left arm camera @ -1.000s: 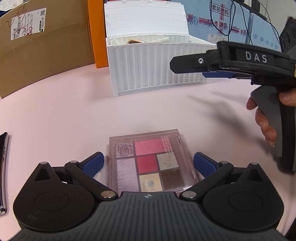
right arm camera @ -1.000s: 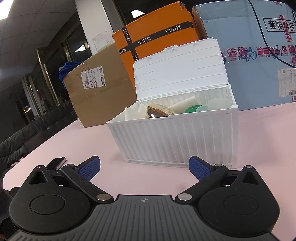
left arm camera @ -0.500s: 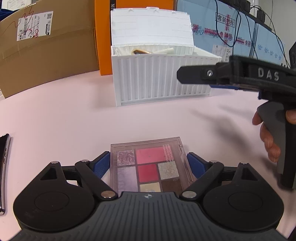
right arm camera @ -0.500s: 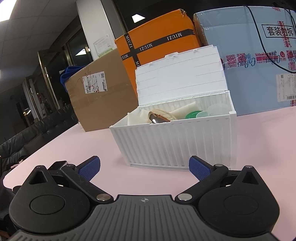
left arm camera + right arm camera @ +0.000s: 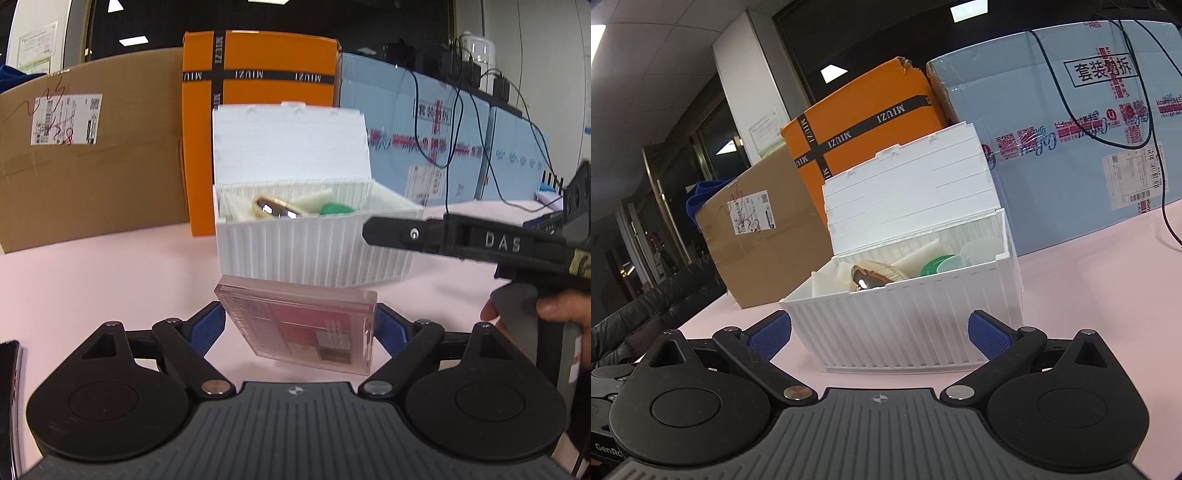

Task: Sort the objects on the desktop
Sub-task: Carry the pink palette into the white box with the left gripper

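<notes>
A pale pink table (image 5: 92,266) runs back to stacked cartons: brown, orange and light blue. The open white storage box (image 5: 314,254) sits straight ahead of the left gripper (image 5: 300,326), lid up, already holding several items. The eyeshadow palette (image 5: 306,325) is pinched across its width between the blue pads (image 5: 208,326), lifted clear of the table and tilted, its near end lower. The box opening lies forward and above it, so the left hand is nearer for the drop. The right gripper (image 5: 879,334) hovers beside the box, fingers spread wide and empty.
</notes>
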`<move>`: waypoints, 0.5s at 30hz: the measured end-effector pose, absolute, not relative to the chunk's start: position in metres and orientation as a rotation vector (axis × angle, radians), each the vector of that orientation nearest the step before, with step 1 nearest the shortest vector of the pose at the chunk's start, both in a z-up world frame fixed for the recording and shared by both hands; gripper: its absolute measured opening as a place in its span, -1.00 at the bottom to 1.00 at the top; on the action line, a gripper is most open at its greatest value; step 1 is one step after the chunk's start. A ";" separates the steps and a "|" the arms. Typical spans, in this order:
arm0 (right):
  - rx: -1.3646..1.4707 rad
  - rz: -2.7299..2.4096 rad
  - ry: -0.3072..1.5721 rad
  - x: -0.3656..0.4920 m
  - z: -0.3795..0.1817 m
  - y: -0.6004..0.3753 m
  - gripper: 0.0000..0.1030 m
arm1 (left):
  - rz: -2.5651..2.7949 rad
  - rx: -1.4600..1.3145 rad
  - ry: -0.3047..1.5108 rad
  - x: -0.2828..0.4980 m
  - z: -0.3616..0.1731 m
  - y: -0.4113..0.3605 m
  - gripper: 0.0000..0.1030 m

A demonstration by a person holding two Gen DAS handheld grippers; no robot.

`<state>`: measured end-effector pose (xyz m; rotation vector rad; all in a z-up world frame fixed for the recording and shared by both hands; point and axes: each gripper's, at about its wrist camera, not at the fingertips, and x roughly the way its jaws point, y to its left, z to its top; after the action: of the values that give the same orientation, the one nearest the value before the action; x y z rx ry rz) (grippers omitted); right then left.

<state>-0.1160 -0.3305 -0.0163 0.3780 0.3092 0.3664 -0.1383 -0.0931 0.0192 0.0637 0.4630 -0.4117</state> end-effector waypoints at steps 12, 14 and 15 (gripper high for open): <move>0.437 0.274 0.304 -0.102 0.000 -0.356 1.00 | -0.437 0.011 0.312 -0.102 0.058 -0.094 0.62; 0.416 0.260 0.304 -0.098 0.007 -0.359 1.00 | -0.440 -0.004 0.298 -0.094 0.063 -0.094 0.62; 0.401 0.251 0.303 -0.095 0.011 -0.361 1.00 | -0.439 -0.011 0.295 -0.090 0.065 -0.094 0.62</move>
<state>-0.0954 -0.3608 0.0109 0.4014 0.3033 0.2509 -0.0897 -0.0943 0.0650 -0.0114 0.2951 -0.4390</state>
